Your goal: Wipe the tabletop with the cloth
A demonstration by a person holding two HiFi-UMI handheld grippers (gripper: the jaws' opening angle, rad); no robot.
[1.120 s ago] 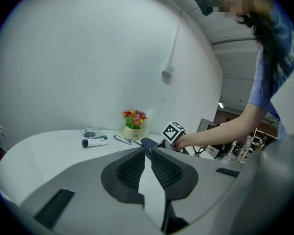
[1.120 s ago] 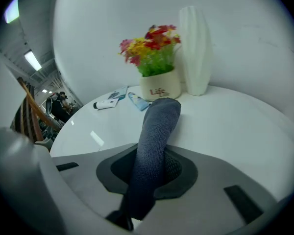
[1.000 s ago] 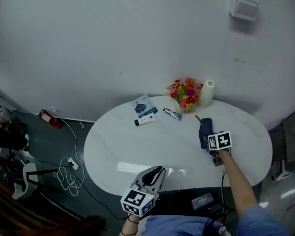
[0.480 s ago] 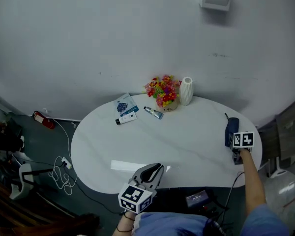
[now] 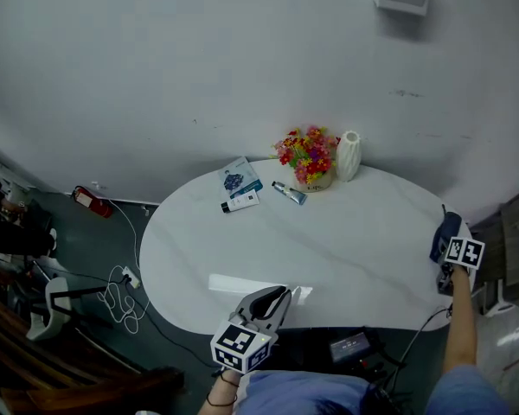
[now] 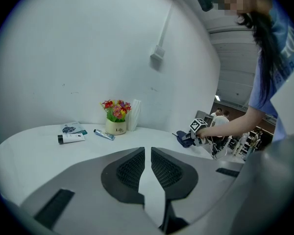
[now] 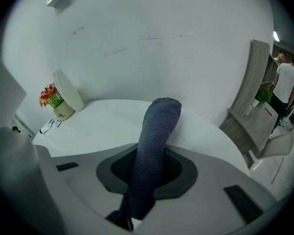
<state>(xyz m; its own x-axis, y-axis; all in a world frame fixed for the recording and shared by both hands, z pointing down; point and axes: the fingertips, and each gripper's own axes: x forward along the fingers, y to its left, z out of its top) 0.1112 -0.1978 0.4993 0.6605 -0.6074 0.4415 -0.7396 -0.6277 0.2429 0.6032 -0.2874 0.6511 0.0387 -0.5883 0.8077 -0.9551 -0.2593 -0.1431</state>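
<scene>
Sweeping outward from mid-table, the right gripper [image 5: 455, 256] has dragged the dark blue knitted cloth [image 7: 154, 141], pinched between its jaws and trailing ahead of them, to the rim of the white oval tabletop [image 5: 329, 240], so one wipe pass looks done; the left gripper [image 6: 148, 156] idles, jaws nearly together on nothing

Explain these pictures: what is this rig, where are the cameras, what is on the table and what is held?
A person holds handheld tongs in each hand, no robot. One picture comes from a head camera looking down; the other two ride on the tongs. The white oval table carries a pot of colourful flowers, a white ribbed vase, a blue-and-white booklet, a silvery tube and a white tube. The right tongs grip a dark blue knitted cloth at the table's right edge. The left tongs are closed and empty, near the front edge.
</scene>
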